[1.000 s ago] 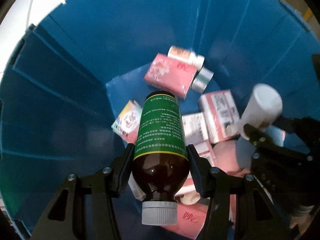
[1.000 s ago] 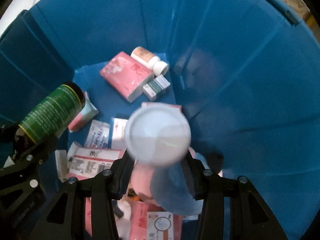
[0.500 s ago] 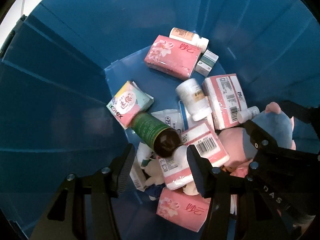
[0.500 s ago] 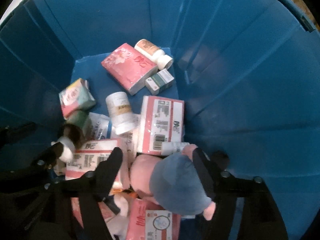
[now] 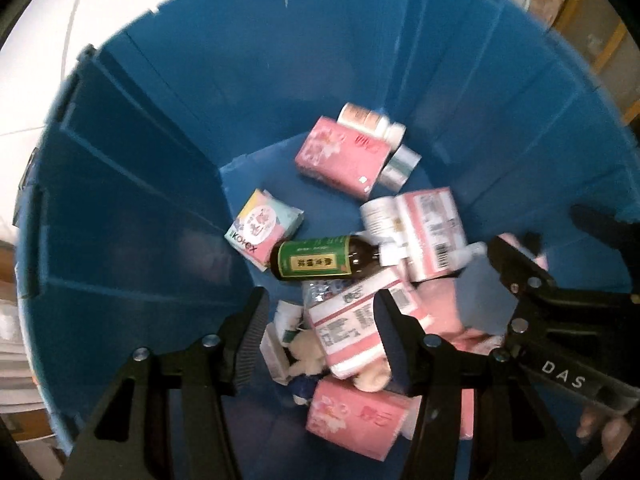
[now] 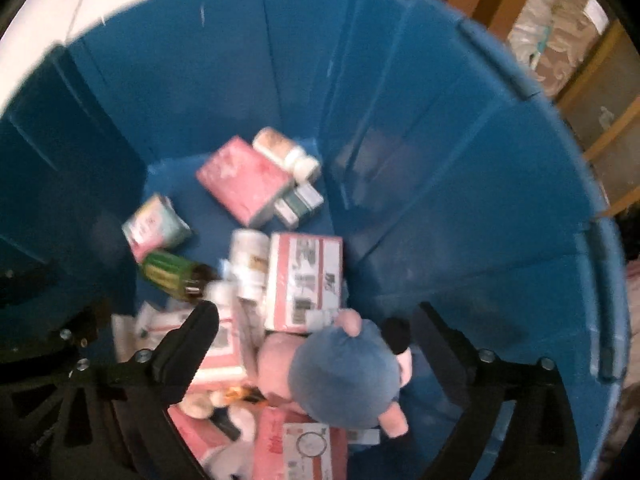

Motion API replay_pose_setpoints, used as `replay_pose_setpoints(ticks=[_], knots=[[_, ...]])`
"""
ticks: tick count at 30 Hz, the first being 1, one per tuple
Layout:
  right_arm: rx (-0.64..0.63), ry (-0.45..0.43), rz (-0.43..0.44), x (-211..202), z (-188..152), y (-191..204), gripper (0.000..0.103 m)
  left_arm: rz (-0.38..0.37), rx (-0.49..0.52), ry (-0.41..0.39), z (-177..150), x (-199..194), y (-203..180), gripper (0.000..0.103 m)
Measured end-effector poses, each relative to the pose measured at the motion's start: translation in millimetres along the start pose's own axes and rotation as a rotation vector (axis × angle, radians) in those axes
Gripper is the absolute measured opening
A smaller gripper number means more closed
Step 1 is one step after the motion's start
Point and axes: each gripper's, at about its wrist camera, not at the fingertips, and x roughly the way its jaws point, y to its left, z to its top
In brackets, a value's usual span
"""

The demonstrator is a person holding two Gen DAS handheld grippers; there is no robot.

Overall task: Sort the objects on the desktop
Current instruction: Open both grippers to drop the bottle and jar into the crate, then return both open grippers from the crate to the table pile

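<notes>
Blue bin [image 5: 168, 168], green-labelled brown bottle [image 5: 320, 262], pink packets [image 5: 340, 156].

Both fisheye views are motion-blurred and curved at the edges; the deep blue plastic bin [image 5: 168, 184] sits dim, with overexposed white beyond its upper-left rim.

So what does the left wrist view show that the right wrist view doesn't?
Only the left wrist view: the brown bottle's label sharply, the KOTEX pack's lettering, and the right gripper from the side.

Only the right wrist view: the blue plush in full between the right gripper's opening jaws, untouched, and wooden shelving past the rim.

Both: the blue bin, pink packs, white bottles, both grippers empty.
</notes>
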Motion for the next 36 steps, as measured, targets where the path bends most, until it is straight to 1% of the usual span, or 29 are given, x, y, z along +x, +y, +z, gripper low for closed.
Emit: replay_pose_setpoints(ticks=[3,5,7,11,15,17,21,23,25,28,31,32,34,35,36], knots=[[0.0,-0.058,0.009,-25.7,-0.6,1.4,0.102,-0.018,0.021,-0.051,-6.4,-30.9,3.7,0.053],[-0.006,-0.103,0.02,-49.2,-4.1,3.3,0.102,-0.03,0.04,-0.094,-13.1,-51.8,5.7,0.053],[-0.008,-0.153,0.049,-74.3,-10.6,4.7,0.103,-0.047,0.06,-0.15,-23.8,-76.0,9.4,0.053],[-0.017,-0.232,0.124,-113.2,-30.0,12.1,0.103,-0.071,0.089,-0.226,-46.3,-110.7,19.3,0.053],[-0.034,-0.284,0.159,-136.4,-52.5,30.6,0.103,-0.044,0.102,-0.313,-67.0,-133.7,30.1,0.055],[-0.048,-0.305,0.155,-145.9,-62.4,44.3,0.103,-0.014,0.099,-0.341,-76.1,-140.6,37.6,0.055],[-0.065,-0.336,0.165,-161.0,-73.1,66.9,0.103,-0.015,0.087,-0.376,-93.7,-153.0,61.2,0.055],[-0.077,-0.354,0.177,-170.3,-78.9,79.3,0.103,-0.016,0.08,-0.403,-104.8,-160.3,77.7,0.055],[-0.1,-0.386,0.168,-182.7,-86.5,97.8,0.103,-0.012,0.063,-0.435,-117.0,-167.1,95.3,0.056],[-0.128,-0.433,0.171,-200.2,-101.7,128.3,0.103,-0.007,0.029,-0.478,-140.5,-175.4,131.8,0.056],[-0.155,-0.476,0.227,-217.0,-116.9,165.6,0.103,0.004,-0.002,-0.508,-164.2,-180.5,171.4,0.056],[-0.161,-0.481,0.24,-219.8,-119.8,175.2,0.103,0.016,-0.016,-0.525,-175.5,-182.9,190.6,0.056],[-0.167,-0.488,0.28,-224.4,-125.0,203.0,0.103,0.039,-0.039,-0.549,-190.6,-185.6,214.2,0.056],[-0.202,-0.492,0.317,-225.3,-126.6,215.4,0.103,0.053,-0.052,-0.563,-199.0,-186.3,229.4,0.057],[-0.209,-0.493,0.337,-225.6,-128.6,228.9,0.103,0.067,-0.066,-0.574,-206.9,-186.4,244.9,0.06]])
